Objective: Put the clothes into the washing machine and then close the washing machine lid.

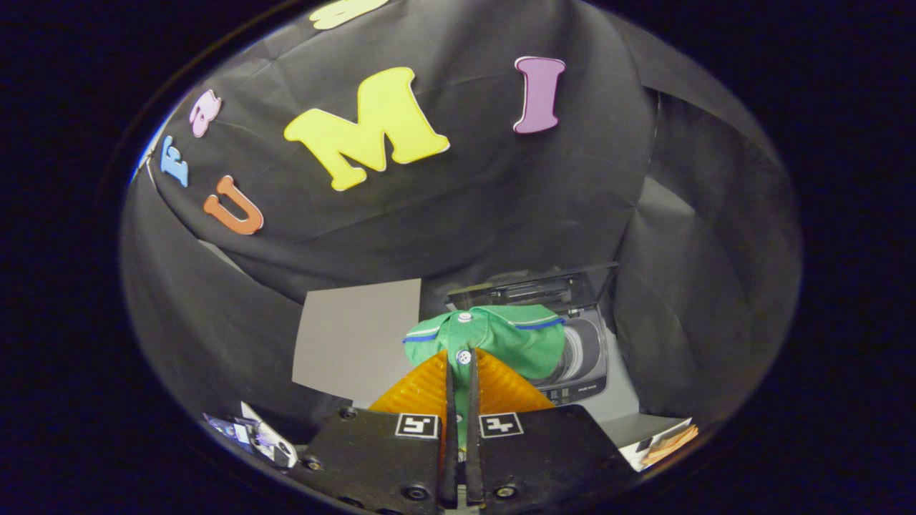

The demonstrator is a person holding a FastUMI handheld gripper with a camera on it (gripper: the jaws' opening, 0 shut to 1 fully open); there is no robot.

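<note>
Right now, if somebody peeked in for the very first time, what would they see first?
First the green polo shirt, pinched between the tongs and bunched up just past their tips. Right behind the shirt is a small washing machine with its lid standing open, the drum showing beside the cloth.

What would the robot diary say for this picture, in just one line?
gripper: shut on green shirt | shirt: lifted, in front of washing machine | lid: open | step: carrying shirt to drum
</note>
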